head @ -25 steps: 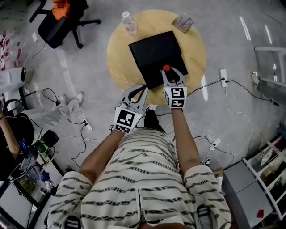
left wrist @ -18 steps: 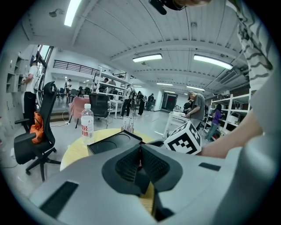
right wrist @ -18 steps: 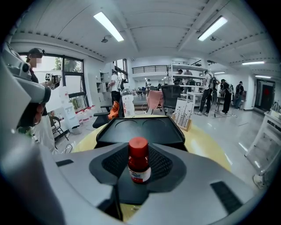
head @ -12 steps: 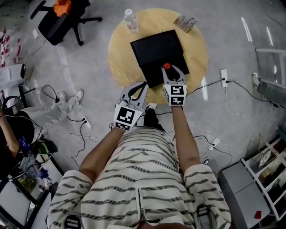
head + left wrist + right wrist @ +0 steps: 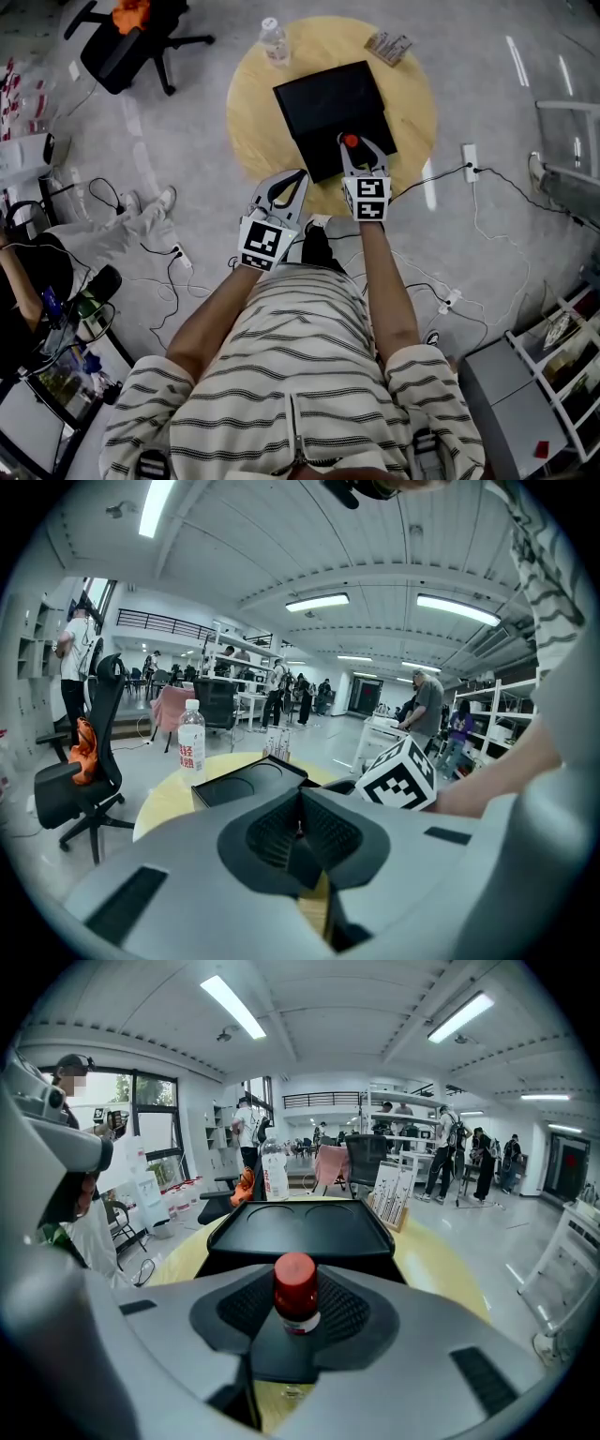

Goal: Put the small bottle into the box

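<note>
The small bottle (image 5: pixel 296 1296), red-capped with a white label, sits upright between the pads of my right gripper (image 5: pixel 298 1316). The jaws are opening, and the pads still flank the bottle closely. In the head view the red cap (image 5: pixel 349 141) shows between the fingertips of that gripper (image 5: pixel 352 143), over the near right corner of the black box (image 5: pixel 323 98). The box (image 5: pixel 300 1227) is open and shallow with two round recesses at its far end. My left gripper (image 5: pixel 298 178) hangs at the table's near edge, left of the box, shut and empty (image 5: pixel 300 832).
The box lies on a round wooden table (image 5: pixel 253 112). A tall water bottle (image 5: pixel 273 42) stands at the table's far left, and a small card stand (image 5: pixel 387 44) at its far right. A black office chair (image 5: pixel 122 47) and cables (image 5: pixel 487 202) are on the floor around.
My left gripper has crept slightly up and right toward the table's edge. My right gripper stays over the box's near corner with the bottle between its jaws.
</note>
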Available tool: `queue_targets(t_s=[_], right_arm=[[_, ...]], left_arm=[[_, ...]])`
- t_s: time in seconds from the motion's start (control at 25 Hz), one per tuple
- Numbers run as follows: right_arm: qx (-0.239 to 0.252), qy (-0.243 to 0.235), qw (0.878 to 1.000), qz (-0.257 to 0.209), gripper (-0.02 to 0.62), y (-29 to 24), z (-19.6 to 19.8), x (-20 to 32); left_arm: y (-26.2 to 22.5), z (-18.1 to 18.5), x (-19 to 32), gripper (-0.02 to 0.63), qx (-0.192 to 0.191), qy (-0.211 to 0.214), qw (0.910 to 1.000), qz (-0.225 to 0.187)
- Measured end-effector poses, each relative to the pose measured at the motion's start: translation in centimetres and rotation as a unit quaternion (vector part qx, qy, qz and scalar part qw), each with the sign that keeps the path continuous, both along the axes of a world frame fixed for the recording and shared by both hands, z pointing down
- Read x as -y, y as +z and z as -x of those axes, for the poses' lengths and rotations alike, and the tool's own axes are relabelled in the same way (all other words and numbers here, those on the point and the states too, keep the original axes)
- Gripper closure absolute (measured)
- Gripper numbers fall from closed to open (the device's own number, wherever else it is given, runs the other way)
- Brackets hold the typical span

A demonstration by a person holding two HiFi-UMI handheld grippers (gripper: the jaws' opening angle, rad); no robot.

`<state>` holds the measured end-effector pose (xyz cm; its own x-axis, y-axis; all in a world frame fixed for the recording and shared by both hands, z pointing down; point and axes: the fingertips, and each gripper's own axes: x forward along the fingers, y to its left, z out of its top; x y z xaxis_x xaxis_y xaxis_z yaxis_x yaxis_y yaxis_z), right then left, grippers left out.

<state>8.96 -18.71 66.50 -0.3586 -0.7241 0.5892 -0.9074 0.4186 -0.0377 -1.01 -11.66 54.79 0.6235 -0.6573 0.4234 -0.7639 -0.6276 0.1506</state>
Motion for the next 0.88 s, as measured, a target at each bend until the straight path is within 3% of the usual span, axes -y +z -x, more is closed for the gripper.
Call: queue_targets(t_s=[0.24, 0.44, 0.88], right_arm=[[0.006, 0.001, 1.000, -0.002, 0.441, -0.6, 0.3, 0.3], [0.012, 0.002, 1.000, 0.002, 0.397, -0.8, 0.5, 0.1], [0.010, 0.013, 1.000, -0.009, 0.394, -1.9, 0.2, 0.1]], left_arm=[[0.1, 0.0, -0.2, 0.584, -0.002, -0.003, 1.0000, 0.003], [0.3, 0.3, -0.3, 0.584, -0.001, -0.004, 1.0000, 0.004], [0.1, 0.4, -0.8, 0.584, -0.003, 0.001, 1.0000, 0.001]])
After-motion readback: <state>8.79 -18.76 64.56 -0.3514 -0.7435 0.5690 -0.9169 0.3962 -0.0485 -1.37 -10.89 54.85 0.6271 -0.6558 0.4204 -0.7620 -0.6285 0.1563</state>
